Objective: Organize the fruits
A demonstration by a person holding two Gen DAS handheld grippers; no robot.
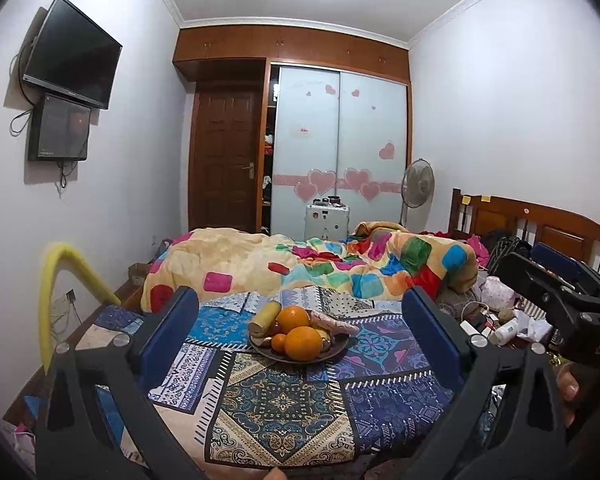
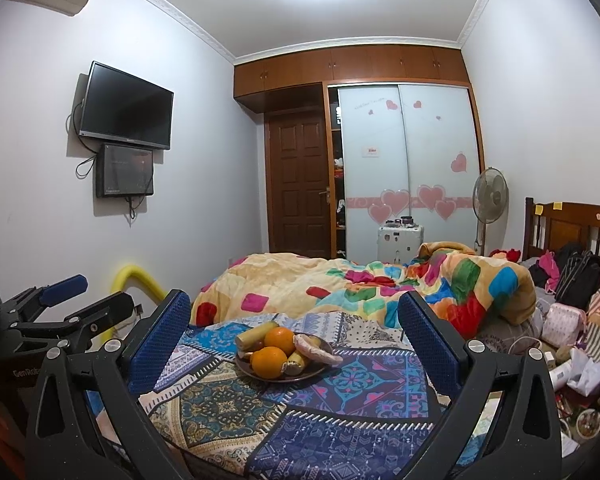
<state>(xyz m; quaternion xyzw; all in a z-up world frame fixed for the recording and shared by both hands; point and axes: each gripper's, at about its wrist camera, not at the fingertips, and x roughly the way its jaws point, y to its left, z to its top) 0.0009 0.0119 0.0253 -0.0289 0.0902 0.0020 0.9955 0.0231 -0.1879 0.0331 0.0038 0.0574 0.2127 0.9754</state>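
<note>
Claws spread, blue ribbed pads (image 2: 162,340); round dark plate (image 1: 332,353), smooth oranges (image 1: 303,343).

Ahead of both grippers the patterned bedsheet (image 1: 284,404) lies bare up to the plate (image 1: 300,354) of fruit at 12 o'clock, so the near approach is open. Behind the plate, from 11 to 1 o'clock, the heaped quilt (image 1: 300,268) walls off the far side. At 3 o'clock loose clutter (image 2: 572,364) crowds the bed's edge. At 9 o'clock a yellow padded rail (image 1: 60,280) stands beside the mattress. The left gripper (image 1: 300,320) and right gripper (image 2: 296,330) hang side by side, jaws spread wide, close together.
</note>
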